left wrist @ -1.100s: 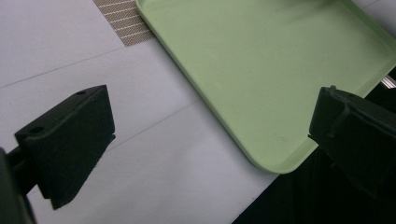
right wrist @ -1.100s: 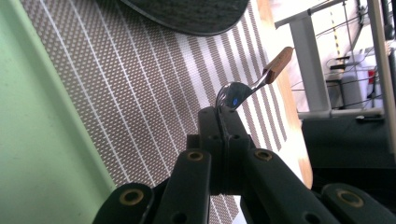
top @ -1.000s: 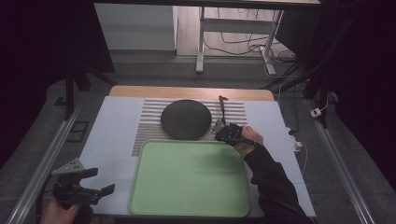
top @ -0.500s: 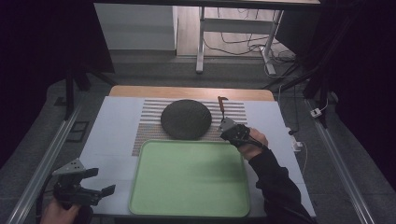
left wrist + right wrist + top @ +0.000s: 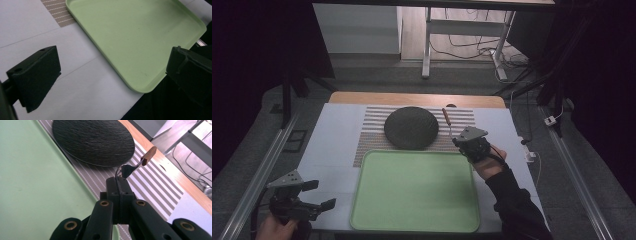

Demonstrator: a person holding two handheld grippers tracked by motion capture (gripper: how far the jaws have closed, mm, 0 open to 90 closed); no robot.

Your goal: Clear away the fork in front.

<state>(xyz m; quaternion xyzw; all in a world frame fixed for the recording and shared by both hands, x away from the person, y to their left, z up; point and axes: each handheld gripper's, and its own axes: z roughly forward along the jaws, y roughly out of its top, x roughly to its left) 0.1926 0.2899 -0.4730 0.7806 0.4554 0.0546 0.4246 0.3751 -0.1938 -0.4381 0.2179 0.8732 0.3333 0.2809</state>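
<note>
The right gripper [image 5: 460, 141] sits right of centre in the high view, its jaws pinched tight on a wooden-handled spoon [image 5: 136, 165]. In the right gripper view the metal end is clamped between the black pads and the brown handle sticks up toward the upper right of the frame, clear of the striped mat [image 5: 152, 187]. So the pick-up looks done: the spoon appears to be off the mat and in the air (though the exact clearance is hard to judge).

What remains, by my reading, is the placing. The green tray [image 5: 414, 192] fills the lower middle of the high view and is bare, and the dark round plate [image 5: 411, 127] just above it on the mat holds nothing either. The spoon hangs near the tray's upper right corner, just beside the plate's right edge, so either could be its goal.

The left gripper [image 5: 312, 195] rests at the lower left with jaws wide apart, holding nothing, beside the tray's near corner [image 5: 142, 87].
</note>
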